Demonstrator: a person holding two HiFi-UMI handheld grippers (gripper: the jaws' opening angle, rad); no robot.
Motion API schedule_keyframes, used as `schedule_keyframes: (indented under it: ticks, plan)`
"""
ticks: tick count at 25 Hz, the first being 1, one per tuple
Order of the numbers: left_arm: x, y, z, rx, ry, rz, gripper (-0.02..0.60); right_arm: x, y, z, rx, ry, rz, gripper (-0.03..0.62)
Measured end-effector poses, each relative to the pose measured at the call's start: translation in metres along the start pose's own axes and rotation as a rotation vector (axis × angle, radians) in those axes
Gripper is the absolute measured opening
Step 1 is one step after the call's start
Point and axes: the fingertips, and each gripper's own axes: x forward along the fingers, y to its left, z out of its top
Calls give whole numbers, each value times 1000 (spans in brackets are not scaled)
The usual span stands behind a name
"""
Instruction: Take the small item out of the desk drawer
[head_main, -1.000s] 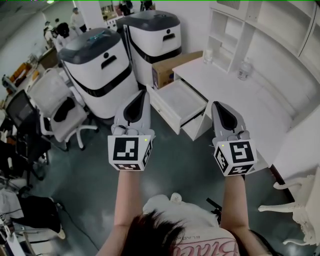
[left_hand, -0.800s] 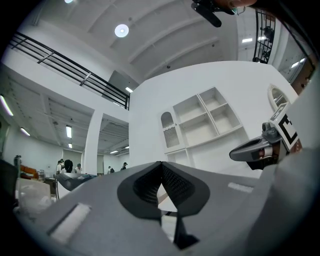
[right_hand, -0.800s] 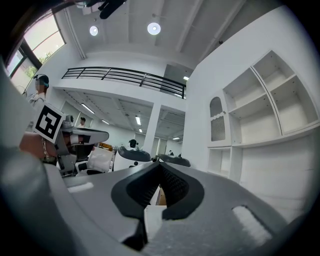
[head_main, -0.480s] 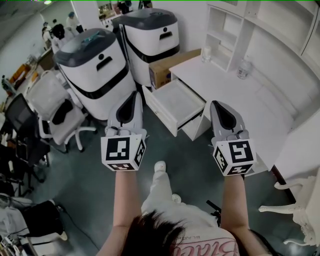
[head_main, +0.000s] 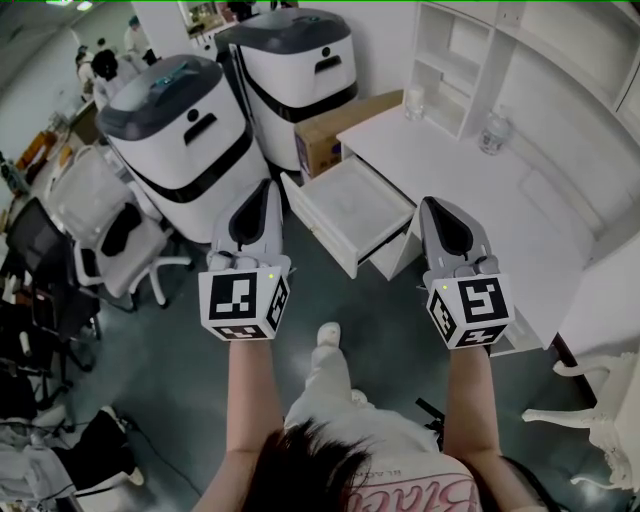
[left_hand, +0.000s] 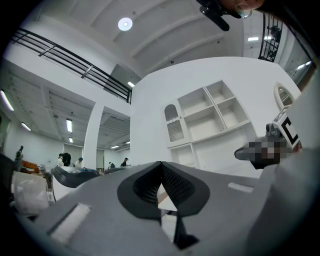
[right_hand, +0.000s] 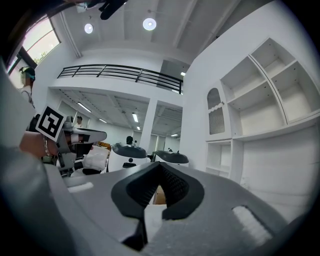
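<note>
- In the head view the left gripper (head_main: 268, 187) and the right gripper (head_main: 431, 203) are held out side by side, well apart, above the floor in front of the white desk (head_main: 470, 190).
- The drawer (head_main: 352, 205) stands pulled out of the desk, between the two grippers in that picture. Only the head view looks down into it, and its floor reads as plain white. The small item cannot be made out there or in either gripper view.
- The left gripper view shows that gripper's ribbed pads (left_hand: 176, 184) meeting at their tips, clenched on nothing. A sliver of white and brown shows through the gap behind them.
- The right gripper view shows the same for the right gripper: its pads (right_hand: 174, 186) are closed tip to tip with nothing gripped.
- Each gripper view catches the other gripper at its edge with the marker cube facing the camera. The head view sees both cubes from behind.
- The gripper views look outward and take in the full height of the shelf unit (left_hand: 207, 117) above the desk. The right one also shows a railing (right_hand: 120, 73) high up, which the head view misses.
- Only the head view shows the cardboard box (head_main: 335, 128) just beyond the drawer, an office chair (head_main: 110, 225) and a bottle (head_main: 492, 132) on the desk.
</note>
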Motion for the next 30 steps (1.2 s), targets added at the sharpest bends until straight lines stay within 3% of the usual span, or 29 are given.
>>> schedule_keyframes:
  ticks: [20,30]
  plan:
    - [144,55,-28,-8,-14,-72,8,149,-40,-2,-30,11,-26,3]
    - [204,102,-41,-28,-30,-92,8,220,-42,-1,-41,17,-40,3]
